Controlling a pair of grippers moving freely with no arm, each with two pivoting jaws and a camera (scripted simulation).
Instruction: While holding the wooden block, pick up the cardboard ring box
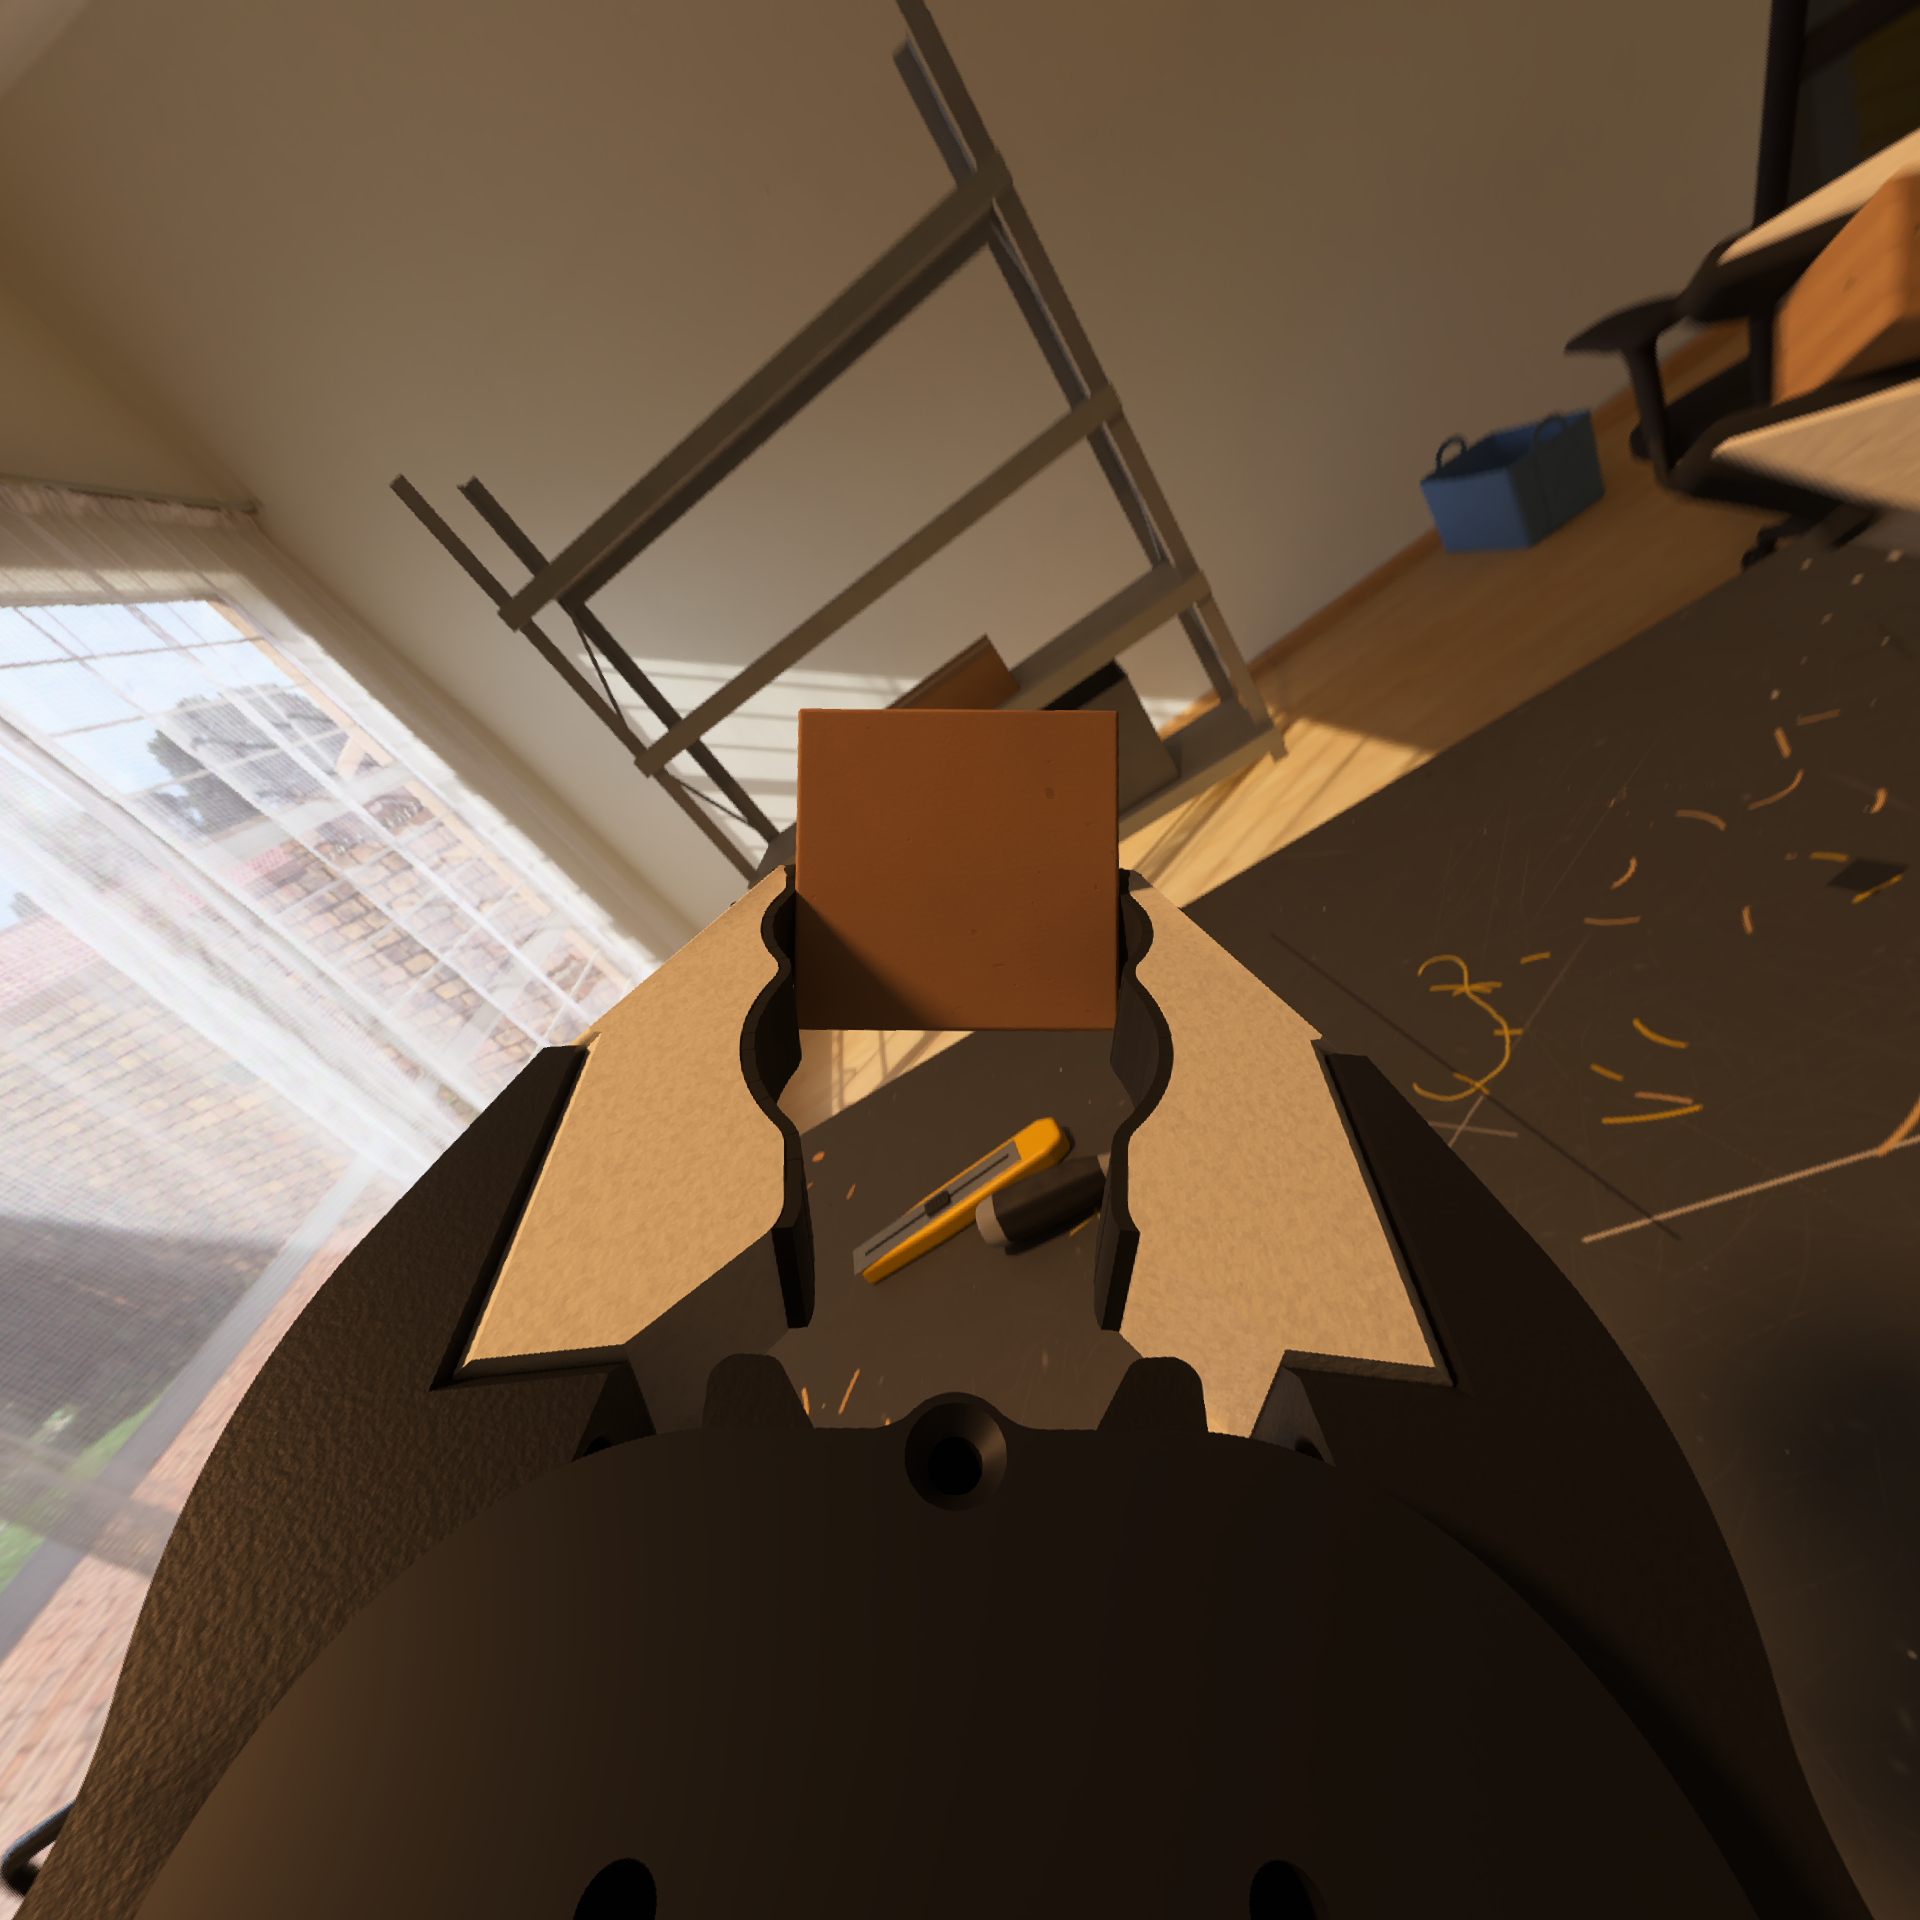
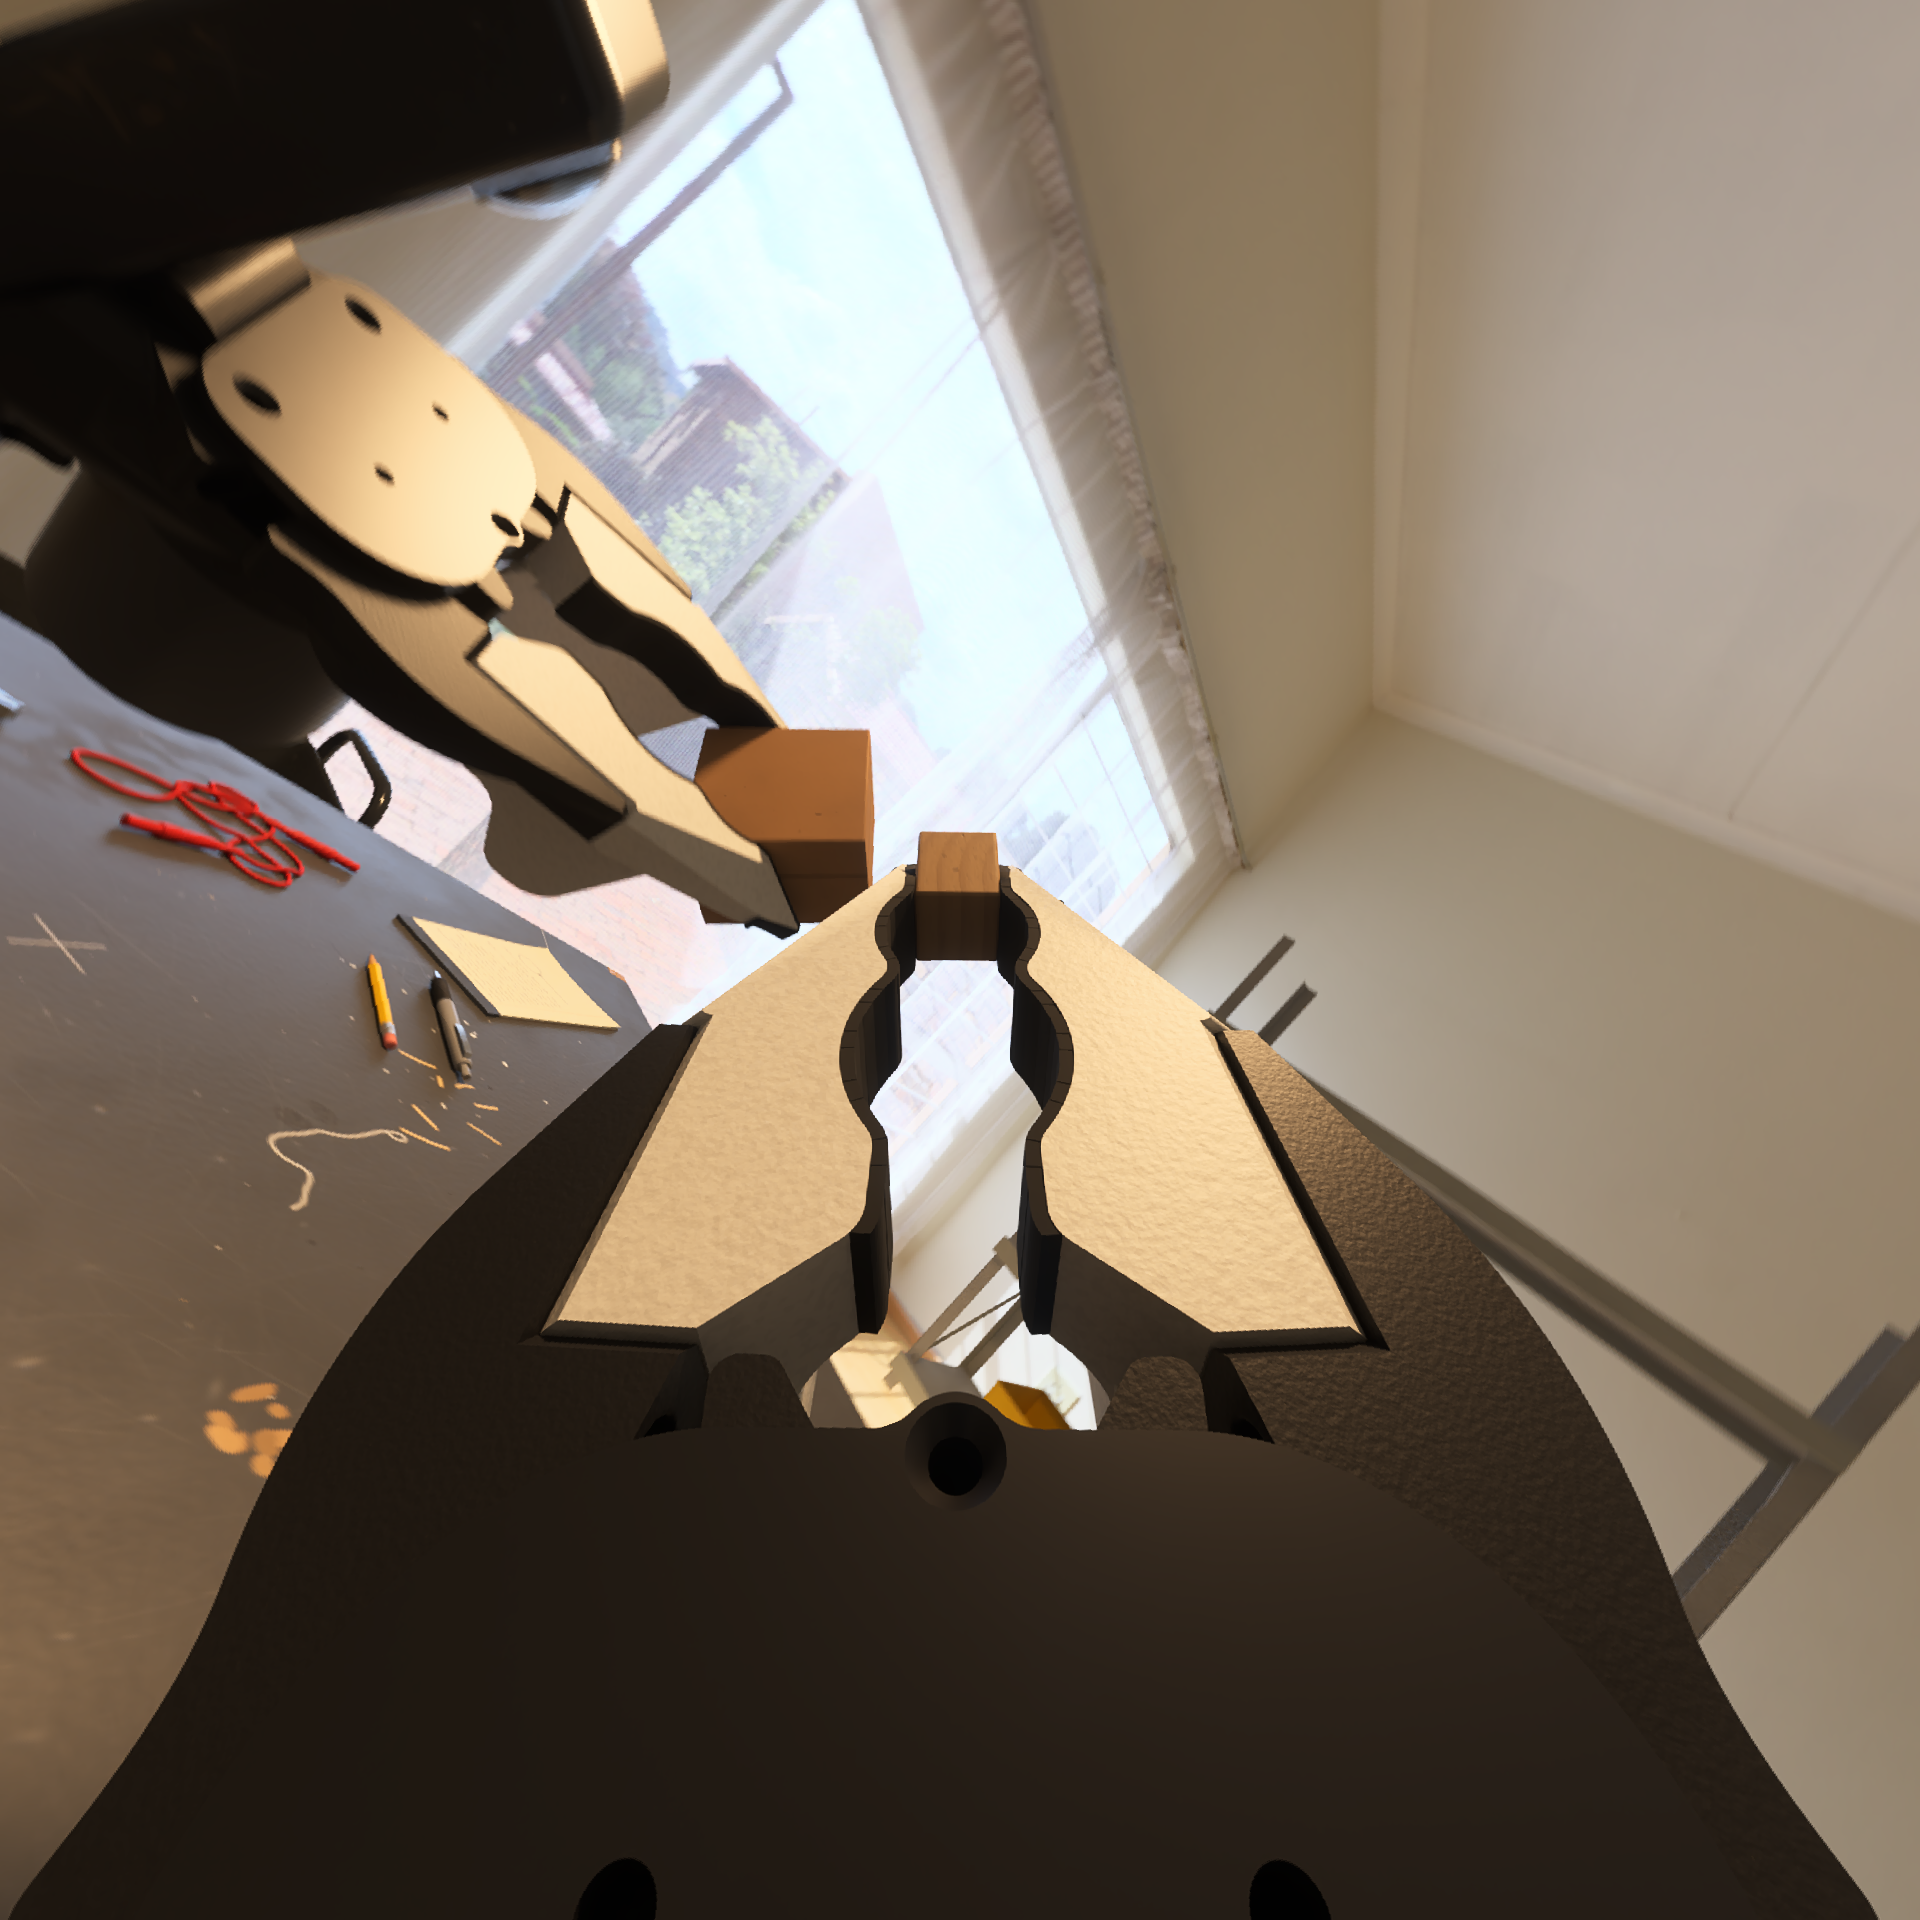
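Note:
My left gripper (image 1: 956, 914) is shut on the cardboard ring box (image 1: 956, 862), a plain brown cube whose square face fills the space between the fingertips, held in the air above the dark table (image 1: 1558, 987). My right gripper (image 2: 958, 883) is shut on the small light wooden block (image 2: 958, 894), pinched at the very fingertips and also lifted off the table. In the right wrist view the left gripper (image 2: 748, 831) shows at upper left with the ring box (image 2: 805, 805) in it, close beside the block but apart from it.
A yellow utility knife (image 1: 966, 1195) and a dark cylinder (image 1: 1039, 1200) lie on the table under the left gripper. A red cable (image 2: 208, 816), a pencil (image 2: 380, 1003), a marker (image 2: 450, 1023) and a cardboard sheet (image 2: 509, 971) lie on it. A metal shelf frame (image 1: 914, 499) and a blue basket (image 1: 1512, 483) stand beyond.

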